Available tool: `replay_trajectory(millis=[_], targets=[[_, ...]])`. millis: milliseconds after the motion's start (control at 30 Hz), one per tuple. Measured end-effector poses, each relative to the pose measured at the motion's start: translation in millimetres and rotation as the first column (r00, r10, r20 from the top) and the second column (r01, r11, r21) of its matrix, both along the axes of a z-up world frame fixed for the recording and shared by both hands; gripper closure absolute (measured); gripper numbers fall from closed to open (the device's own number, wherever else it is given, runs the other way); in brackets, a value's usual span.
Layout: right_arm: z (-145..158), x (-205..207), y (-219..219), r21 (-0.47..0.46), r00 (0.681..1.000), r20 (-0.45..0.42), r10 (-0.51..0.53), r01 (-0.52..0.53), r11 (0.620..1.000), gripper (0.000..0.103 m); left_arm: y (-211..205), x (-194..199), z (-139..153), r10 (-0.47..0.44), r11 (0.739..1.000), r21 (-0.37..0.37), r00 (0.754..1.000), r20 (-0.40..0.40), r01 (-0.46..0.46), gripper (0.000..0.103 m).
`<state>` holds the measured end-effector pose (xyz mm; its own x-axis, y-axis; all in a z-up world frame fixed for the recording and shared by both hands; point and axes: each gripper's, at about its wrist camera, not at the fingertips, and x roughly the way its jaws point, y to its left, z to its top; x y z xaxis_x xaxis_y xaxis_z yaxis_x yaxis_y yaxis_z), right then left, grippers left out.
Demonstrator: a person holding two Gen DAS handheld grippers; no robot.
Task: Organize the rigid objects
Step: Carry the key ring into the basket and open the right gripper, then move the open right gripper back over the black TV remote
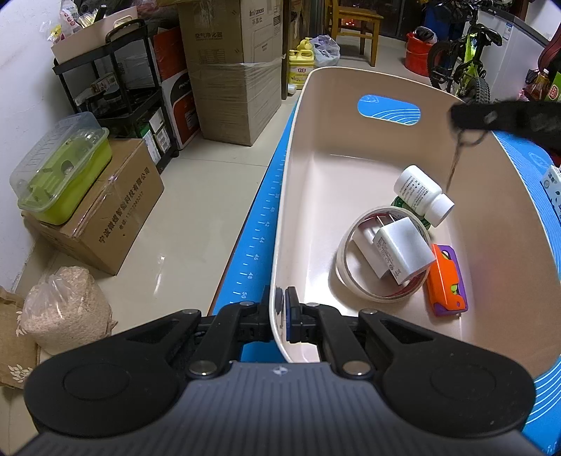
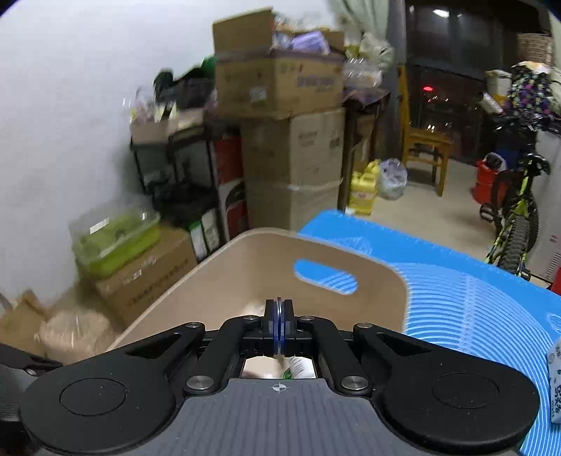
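A beige bin [image 1: 350, 72] stands on a blue mat [image 1: 259, 228]. My left gripper [image 1: 280, 305] is shut on the bin's near wall, one pad on each side of it. In the bin lie a white pill bottle [image 1: 420, 193], a tape roll [image 1: 345, 259], a white charger plug [image 1: 403, 256] and an orange and purple piece [image 1: 447, 280]. My right gripper [image 1: 455, 117] hovers blurred over the bin's far right rim, and a thin metal thing [image 1: 454, 165] dangles from it. In the right wrist view the right gripper [image 2: 279, 315] has its pads together above the bin [image 2: 245, 252].
Stacked cardboard boxes [image 1: 231, 70], a black shelf cart [image 1: 115, 77] and a green lidded container [image 1: 63, 175] stand left of the mat. A wooden chair [image 1: 354, 24], a yellow jug [image 1: 301, 66] and a bicycle [image 1: 463, 66] are behind. A small printed carton [image 1: 552, 182] sits right of the bin.
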<state>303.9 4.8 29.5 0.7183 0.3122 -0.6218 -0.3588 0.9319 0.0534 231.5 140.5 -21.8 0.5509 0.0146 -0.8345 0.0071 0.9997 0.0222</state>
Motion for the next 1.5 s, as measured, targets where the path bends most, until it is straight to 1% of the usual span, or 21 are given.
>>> replay_trajectory(millis=[167,267,367,467,533,567,600,633,667,700,733,867,967,1067,1167,1233,1300,1400,1500], targets=[[-26.1,17.8,19.7,-0.075,0.993,-0.12,0.013,-0.022,0.997,0.09,-0.8,0.2,-1.3,-0.001,1.0,-0.006,1.0,0.001,0.001,0.096],[-41.2,23.1,24.2,-0.12,0.985,-0.173,0.005,-0.026,0.992,0.09,-0.9,0.7,-2.2,-0.001,1.0,-0.009,1.0,0.001,0.001,0.096],[-49.2,25.8,24.5,-0.153,0.977,-0.214,0.006,-0.039,0.987,0.09,-0.1,0.4,-2.1,-0.001,1.0,-0.009,1.0,0.001,0.001,0.096],[-54.3,27.9,27.2,-0.184,0.971,-0.239,-0.003,-0.042,0.982,0.09,0.1,0.4,-2.4,-0.001,1.0,-0.01,1.0,0.001,0.001,0.096],[-55.7,27.5,25.7,-0.171,0.969,-0.249,-0.003,-0.041,0.984,0.088,0.1,0.5,-2.6,-0.001,1.0,-0.009,1.0,0.001,0.001,0.096],[-55.9,28.6,25.5,-0.165,0.969,-0.247,-0.003,-0.039,0.986,0.086,0.1,0.5,-2.5,-0.001,1.0,-0.008,1.0,0.001,0.001,0.096],[-54.5,28.4,24.1,-0.155,0.97,-0.241,-0.002,-0.036,0.987,0.081,0.3,0.7,-2.8,-0.001,1.0,-0.008,1.0,0.001,0.001,0.096],[-53.3,27.5,21.9,-0.146,0.972,-0.235,-0.003,-0.032,0.989,0.069,0.5,0.8,-3.2,-0.001,1.0,-0.008,1.0,0.002,0.001,0.096],[-52.6,26.0,19.6,-0.138,0.973,-0.231,-0.005,-0.028,0.99,0.065,0.4,1.1,-3.6,-0.001,1.0,-0.008,1.0,0.002,0.001,0.096],[-51.2,24.7,17.2,-0.126,0.973,-0.233,-0.007,-0.023,0.992,0.055,0.4,1.1,-3.7,-0.001,1.0,-0.007,1.0,0.001,0.001,0.096],[-49.2,21.9,13.2,-0.113,0.973,-0.229,-0.01,-0.016,0.993,0.051,0.5,0.7,-3.3,-0.001,1.0,-0.007,1.0,0.001,0.001,0.096],[-36.0,14.9,-1.4,-0.081,0.982,-0.189,-0.011,-0.005,0.997,0.048,0.4,0.7,-3.2,-0.001,1.0,-0.007,1.0,0.001,0.001,0.096],[-19.3,6.1,-20.9,-0.043,0.989,-0.14,-0.045,0.04,0.998,0.045,0.4,0.9,-3.3,0.0,1.0,-0.007,1.0,0.001,0.0,0.096],[-3.4,-4.4,-45.3,0.0,0.99,-0.077,-0.12,0.121,0.993,0.041,0.2,0.8,-3.3,0.0,1.0,-0.007,1.0,0.001,0.0,0.096],[5.0,-15.9,-77.7,0.04,0.975,-0.028,-0.22,0.221,0.974,0.04,0.6,0.7,-3.2,0.0,1.0,-0.006,1.0,0.001,0.0,0.096],[3.7,-21.1,-98.9,0.047,0.959,-0.016,-0.283,0.284,0.958,0.04,0.6,0.6,-3.1,0.0,1.0,-0.007,1.0,0.001,0.0,0.096],[-3.8,-24.7,-117.9,0.039,0.943,-0.029,-0.332,0.333,0.942,0.04,0.2,0.9,-3.1,0.0,1.0,-0.005,1.0,0.001,0.0,0.096],[-24.6,-28.9,-140.7,0.003,0.916,-0.062,-0.396,0.397,0.918,0.04,1.0,0.8,-2.8,0.0,1.0,-0.002,1.0,0.002,0.0,0.096],[-46.8,-27.1,-149.5,-0.026,0.9,-0.089,-0.427,0.426,0.904,0.04,2.1,0.4,-2.4,0.002,1.0,0.003,1.0,0.002,-0.002,0.096]])
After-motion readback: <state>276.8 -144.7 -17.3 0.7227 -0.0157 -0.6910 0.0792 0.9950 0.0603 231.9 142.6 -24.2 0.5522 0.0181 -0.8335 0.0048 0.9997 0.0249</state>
